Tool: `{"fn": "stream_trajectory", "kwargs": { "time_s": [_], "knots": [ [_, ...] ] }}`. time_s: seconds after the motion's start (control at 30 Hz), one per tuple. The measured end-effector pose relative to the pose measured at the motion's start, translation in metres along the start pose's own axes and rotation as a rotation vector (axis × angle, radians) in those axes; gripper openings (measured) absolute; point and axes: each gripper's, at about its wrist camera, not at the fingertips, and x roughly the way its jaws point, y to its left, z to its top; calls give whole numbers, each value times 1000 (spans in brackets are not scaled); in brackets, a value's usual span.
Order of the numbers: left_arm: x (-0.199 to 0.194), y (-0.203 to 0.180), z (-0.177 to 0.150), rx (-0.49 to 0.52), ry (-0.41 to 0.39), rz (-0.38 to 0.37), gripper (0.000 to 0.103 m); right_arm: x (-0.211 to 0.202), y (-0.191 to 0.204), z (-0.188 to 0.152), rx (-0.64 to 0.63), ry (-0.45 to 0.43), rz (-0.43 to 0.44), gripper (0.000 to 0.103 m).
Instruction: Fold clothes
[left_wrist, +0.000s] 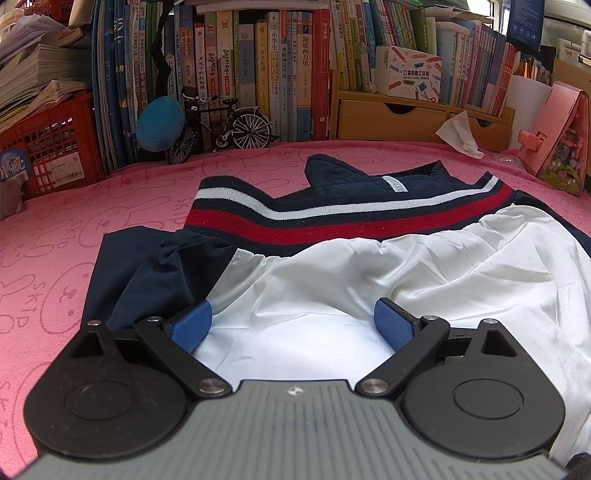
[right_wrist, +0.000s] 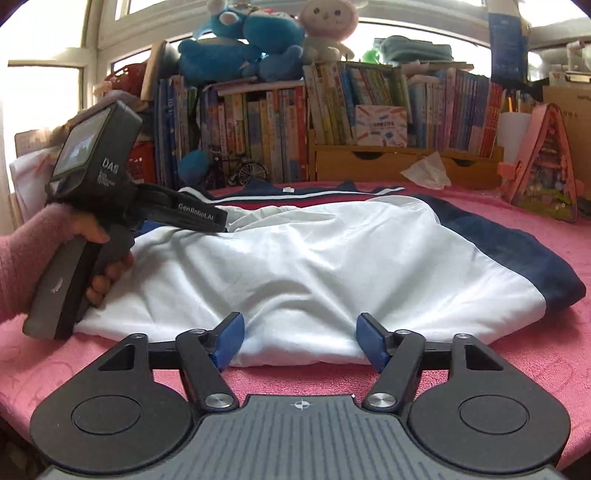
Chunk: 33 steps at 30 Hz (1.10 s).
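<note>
Nearest in the right wrist view, the right gripper (right_wrist: 300, 341) stands at the near edge of the jacket (right_wrist: 314, 266), its jaws about half apart. The white lining bulges between the blue pads (right_wrist: 231, 341), but no pad presses on it, so it holds nothing.

The jacket is the landmark here: it lies spread on the pink tablecloth (right_wrist: 535, 354), lining side up, navy cloth showing along its right side.

At the jacket's left side a hand (right_wrist: 105, 258) in a pink sleeve (right_wrist: 26, 251) holds the left gripper (left_wrist: 291, 325), whose body hangs over the white lining. In its own view the jaws stand wide apart, the pads (left_wrist: 192, 326) low over the lining (whether they touch the cloth I cannot tell), and nothing is gripped. Just left of these pads a navy sleeve (left_wrist: 155, 266) lies folded over.

Beyond the lining runs the striped hem (left_wrist: 295, 218) in red, white and navy, and after it the navy collar part with a small white label (left_wrist: 395, 183).

Behind the jacket, on the far part of the cloth, stand a model bicycle (left_wrist: 221, 125) and a blue plush (left_wrist: 160, 123) to the left, a crumpled tissue (left_wrist: 460, 134) and a pink house-shaped toy (left_wrist: 557, 147) to the right. A red crate (left_wrist: 51, 144) stands at far left. A wall of books (left_wrist: 258, 70) and a wooden drawer unit (left_wrist: 399, 118) close the back, with plush toys (right_wrist: 258, 40) on top.
</note>
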Motion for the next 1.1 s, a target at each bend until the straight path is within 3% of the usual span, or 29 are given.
{"fn": "stream_trajectory", "kwargs": {
  "time_s": [0.03, 0.23, 0.6, 0.67, 0.77, 0.93, 1.03, 1.07, 1.1],
  "knots": [
    [0, 0, 0, 0, 0, 0, 97, -2, 0, 3, 20, 0, 1, 49],
    [0, 0, 0, 1, -1, 1, 97, 6, 14, -8, -36, -2, -45, 48],
    [-13, -5, 3, -23, 17, 4, 95, 13, 18, -7, -40, 5, -14, 48],
    [-36, -14, 8, -44, 49, -63, 87, 13, 16, -9, -45, 1, -8, 48],
    [-77, -30, 15, -79, 102, -188, 89, 12, 16, -10, -50, -5, -3, 48],
    [-89, -58, 21, -224, 409, -284, 85, 12, 16, -9, -48, -7, -3, 47],
    [-90, -82, 21, -176, 430, -301, 82, 12, 15, -9, -47, -8, 1, 47],
    [-87, -91, 20, -146, 418, -282, 76, 12, 14, -9, -47, -8, 6, 47],
    [-82, -97, 19, -127, 419, -255, 61, 12, 14, -9, -47, -9, 10, 47]
  ]
}}
